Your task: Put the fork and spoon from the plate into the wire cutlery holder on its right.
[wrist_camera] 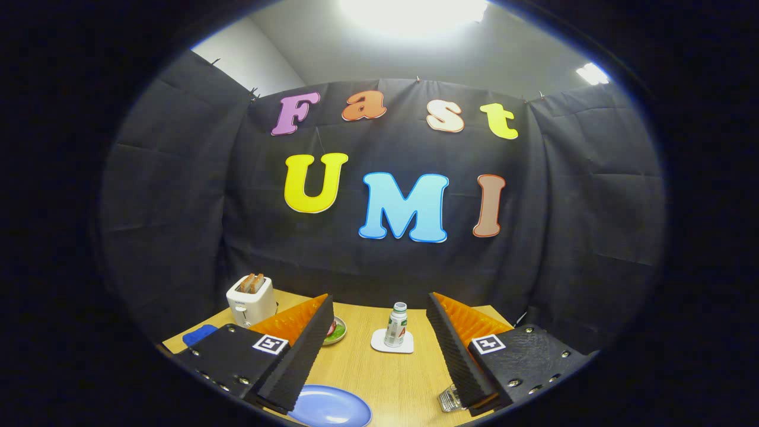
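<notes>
No cutlery shows on the visible part of the blue plate (330,407) (fork, spoon hidden or gone?), wire cutlery holder (450,398) barely peeking, my tool (379,332) spread wide, holding nothing.

You've got one blue plate (329,408), one wire holder (449,398), one bottle (396,325) on one white coaster (379,344). One toaster (251,299) with two toast slices (252,283), one small dish (337,331), one blue cloth (199,335). One gripper (379,350), two fingers (302,350), spread wide with nothing between.
</notes>
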### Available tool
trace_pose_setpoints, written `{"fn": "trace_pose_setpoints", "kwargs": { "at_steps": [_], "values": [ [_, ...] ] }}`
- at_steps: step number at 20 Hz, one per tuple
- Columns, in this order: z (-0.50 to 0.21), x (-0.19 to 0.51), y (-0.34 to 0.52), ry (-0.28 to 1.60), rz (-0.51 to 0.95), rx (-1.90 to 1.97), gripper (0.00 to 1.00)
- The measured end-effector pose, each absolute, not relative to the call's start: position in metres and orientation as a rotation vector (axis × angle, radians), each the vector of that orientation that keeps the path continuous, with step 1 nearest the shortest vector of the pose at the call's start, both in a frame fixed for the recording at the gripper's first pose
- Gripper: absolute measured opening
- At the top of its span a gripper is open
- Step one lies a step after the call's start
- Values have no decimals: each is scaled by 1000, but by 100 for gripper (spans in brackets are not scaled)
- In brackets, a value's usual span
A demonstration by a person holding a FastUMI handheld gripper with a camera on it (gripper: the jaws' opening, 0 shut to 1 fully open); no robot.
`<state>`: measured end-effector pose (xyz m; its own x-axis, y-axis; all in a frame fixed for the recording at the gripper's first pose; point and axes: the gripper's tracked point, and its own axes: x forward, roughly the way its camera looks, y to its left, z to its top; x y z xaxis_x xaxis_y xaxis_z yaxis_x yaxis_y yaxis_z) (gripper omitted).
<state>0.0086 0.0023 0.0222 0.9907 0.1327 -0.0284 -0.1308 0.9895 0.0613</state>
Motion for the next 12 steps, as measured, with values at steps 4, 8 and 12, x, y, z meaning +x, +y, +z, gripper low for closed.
{"fn": "trace_pose_setpoints", "kwargs": {
  "at_steps": [4, 8, 12],
  "values": [
    [0, 4, 32, 78, 156, 75, 97],
    [-12, -3, 65, 114, 224, 88, 97],
    [-5, -7, 74, 89, 240, 108, 97]
  ]
}}
